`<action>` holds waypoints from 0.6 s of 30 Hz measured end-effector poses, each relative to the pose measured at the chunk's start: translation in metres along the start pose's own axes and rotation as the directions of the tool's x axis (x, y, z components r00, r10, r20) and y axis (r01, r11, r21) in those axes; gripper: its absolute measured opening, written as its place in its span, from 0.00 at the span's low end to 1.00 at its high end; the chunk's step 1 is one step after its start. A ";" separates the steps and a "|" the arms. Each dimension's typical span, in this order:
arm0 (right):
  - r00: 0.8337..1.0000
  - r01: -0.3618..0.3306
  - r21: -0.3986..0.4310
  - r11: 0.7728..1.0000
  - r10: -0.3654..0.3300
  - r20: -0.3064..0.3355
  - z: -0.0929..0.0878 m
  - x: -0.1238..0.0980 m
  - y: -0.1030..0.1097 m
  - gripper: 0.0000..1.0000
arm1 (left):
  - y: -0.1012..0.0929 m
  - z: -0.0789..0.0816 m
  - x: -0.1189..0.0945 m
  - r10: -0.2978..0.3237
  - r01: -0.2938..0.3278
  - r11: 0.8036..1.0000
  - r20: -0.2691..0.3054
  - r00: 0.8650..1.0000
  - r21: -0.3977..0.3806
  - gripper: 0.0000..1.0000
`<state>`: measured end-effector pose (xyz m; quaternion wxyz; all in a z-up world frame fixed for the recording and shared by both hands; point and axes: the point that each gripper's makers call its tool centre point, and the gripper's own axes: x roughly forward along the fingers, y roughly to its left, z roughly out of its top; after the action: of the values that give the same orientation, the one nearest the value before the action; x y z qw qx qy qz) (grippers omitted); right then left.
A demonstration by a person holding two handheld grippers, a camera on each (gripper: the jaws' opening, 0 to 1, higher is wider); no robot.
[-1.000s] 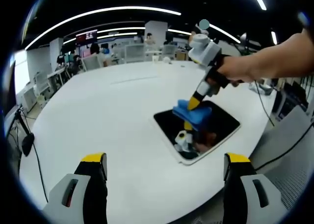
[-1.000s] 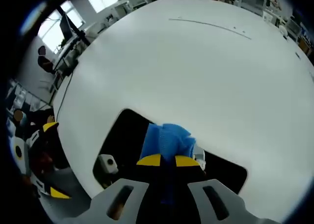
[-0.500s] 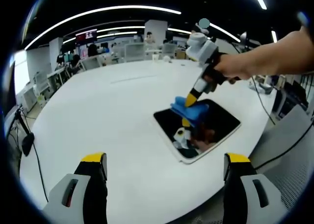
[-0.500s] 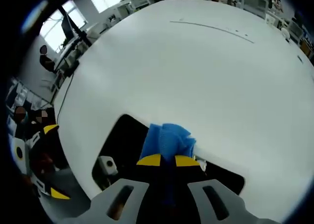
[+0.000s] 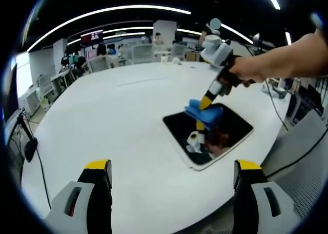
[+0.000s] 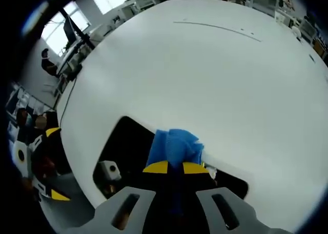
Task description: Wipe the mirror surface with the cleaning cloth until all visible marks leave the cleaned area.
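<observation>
Wipe is underway, not finished as far as I can judge. My right gripper (image 6: 171, 167) has its jaws closed tight on the blue cleaning cloth (image 6: 175, 147), which sits low centre of the right gripper view, pressed down at the mirror's far edge. In the left gripper view the same right gripper (image 5: 206, 101) comes in from the upper right, held by a hand (image 5: 256, 70), with the cloth (image 5: 203, 111) bunched on the upper part of the mirror (image 5: 225, 129), right of centre in the frame.

The mirror lies flat on the white bench (image 5: 118, 121), dark glass with a pale rim. Its surface mostly shows reflections of the gripper and arm, so I can't tell which marks are left; too small and too dark to read. The lower half looks not yet covered by the cloth at this moment, so I judge more passes are needed there.

My left gripper (image 5: 172, 193) hangs at the bottom of its view, jaws wide apart, holding nothing, well apart from the mirror.

No containers here, just mirror and cloth on the bench.
</observation>
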<state>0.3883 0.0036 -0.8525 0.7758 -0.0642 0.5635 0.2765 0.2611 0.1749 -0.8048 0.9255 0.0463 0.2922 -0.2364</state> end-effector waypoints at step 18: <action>1.000 0.022 0.018 1.000 -0.022 -0.002 -0.008 -0.006 -0.020 0.02 | -0.001 0.000 0.000 -0.002 0.002 1.000 -0.005 1.000 0.006 0.99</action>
<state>0.3901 -0.0191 -0.8539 0.7787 -0.0638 0.5661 0.2628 0.2603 0.1745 -0.8050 0.9244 0.0492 0.2939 -0.2381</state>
